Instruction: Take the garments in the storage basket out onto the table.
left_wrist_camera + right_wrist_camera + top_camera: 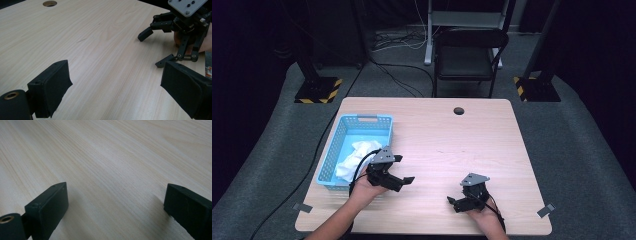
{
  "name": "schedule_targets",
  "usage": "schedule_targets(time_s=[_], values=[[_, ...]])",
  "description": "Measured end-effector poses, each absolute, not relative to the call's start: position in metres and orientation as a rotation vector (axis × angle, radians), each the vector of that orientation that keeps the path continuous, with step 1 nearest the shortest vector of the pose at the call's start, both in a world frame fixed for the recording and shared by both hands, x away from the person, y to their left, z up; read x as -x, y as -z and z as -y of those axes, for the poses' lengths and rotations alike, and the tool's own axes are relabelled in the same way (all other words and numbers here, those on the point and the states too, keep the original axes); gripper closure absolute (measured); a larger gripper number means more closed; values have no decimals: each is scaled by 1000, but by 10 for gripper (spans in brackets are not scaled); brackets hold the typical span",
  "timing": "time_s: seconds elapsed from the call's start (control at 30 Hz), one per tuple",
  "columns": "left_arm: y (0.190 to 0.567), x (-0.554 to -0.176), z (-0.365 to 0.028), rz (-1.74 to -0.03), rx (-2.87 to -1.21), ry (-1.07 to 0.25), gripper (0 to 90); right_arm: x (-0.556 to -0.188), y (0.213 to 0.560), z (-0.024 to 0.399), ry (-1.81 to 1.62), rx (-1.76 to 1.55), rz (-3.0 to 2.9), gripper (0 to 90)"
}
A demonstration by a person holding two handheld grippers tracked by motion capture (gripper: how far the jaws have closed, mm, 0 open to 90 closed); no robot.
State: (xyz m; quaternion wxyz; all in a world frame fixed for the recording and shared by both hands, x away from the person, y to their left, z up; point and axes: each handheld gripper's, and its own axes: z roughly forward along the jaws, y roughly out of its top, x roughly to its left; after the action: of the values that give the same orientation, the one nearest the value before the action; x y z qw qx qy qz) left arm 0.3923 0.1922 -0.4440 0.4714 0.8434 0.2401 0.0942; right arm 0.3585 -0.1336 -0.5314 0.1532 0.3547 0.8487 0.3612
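A blue plastic basket (339, 135) sits at the table's left side with a crumpled white cloth (354, 157) inside it. My left gripper (404, 169) rests just right of the basket's near corner, open, its jaws pointing right with nothing between them. My right gripper (453, 198) sits near the front edge, right of centre, open and empty, jaws pointing left. In the left gripper view my own jaws (116, 87) stand wide apart over bare wood, and the right gripper (156, 46) faces them from farther off. The right gripper view has its jaws (116, 202) spread over bare tabletop.
The light wooden table (452, 140) has a round cable hole (458, 110) near its far edge. A black chair (467, 57) stands behind the table. Cables trail off the left side over the grey floor. White tape tabs (546, 210) mark the front corners.
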Motion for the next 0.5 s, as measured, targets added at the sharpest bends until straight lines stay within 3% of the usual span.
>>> schedule_targets(time_s=[0.5], values=[[442,-395,-197,-599,-2069,-242,82,-358,531,134,-1036,-1017,-2434,50]])
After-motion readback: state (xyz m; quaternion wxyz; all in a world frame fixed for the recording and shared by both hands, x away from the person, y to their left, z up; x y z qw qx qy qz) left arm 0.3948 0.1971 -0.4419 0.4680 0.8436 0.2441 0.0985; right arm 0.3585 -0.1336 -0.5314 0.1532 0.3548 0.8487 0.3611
